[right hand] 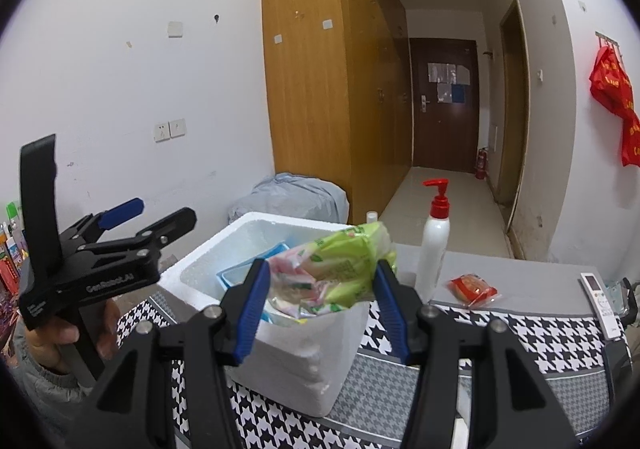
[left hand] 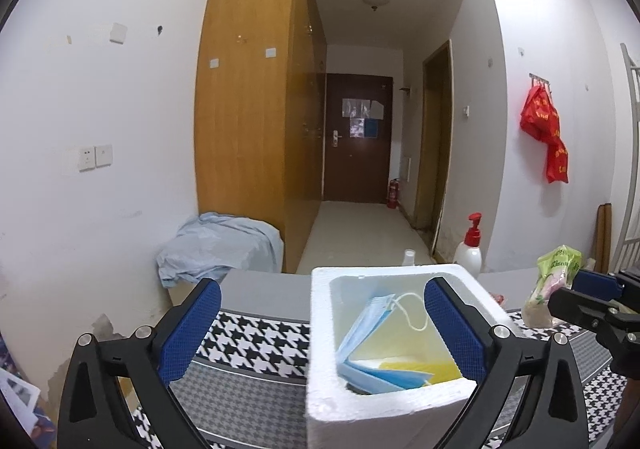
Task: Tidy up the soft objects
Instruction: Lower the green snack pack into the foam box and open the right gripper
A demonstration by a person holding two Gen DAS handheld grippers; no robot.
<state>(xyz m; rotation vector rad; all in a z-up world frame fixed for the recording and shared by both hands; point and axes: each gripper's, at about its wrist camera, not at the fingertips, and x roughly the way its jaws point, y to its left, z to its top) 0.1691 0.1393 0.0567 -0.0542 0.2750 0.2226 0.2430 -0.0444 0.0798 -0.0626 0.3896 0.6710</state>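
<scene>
left gripper [left hand: 322, 323]: jaws spread wide, nothing between the pads, nose tipped slightly down
left gripper, right wrist view [right hand: 156, 219]: sits at left, fingers apart
left hand [right hand: 60, 337]: wrapped round the handle, grey sleeve below
right gripper [right hand: 322, 297]: jaws half-spread, both blue pads pressing a crumpled packet, nose tipped slightly down

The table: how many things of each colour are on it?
White: 4, the foam box, pump bottle, small bottle, remote
Blue: 1, the face masks in the box
Green: 1, the tissue pack, gripper-held above the box
Red: 1, the snack packet
Total: 7
</scene>
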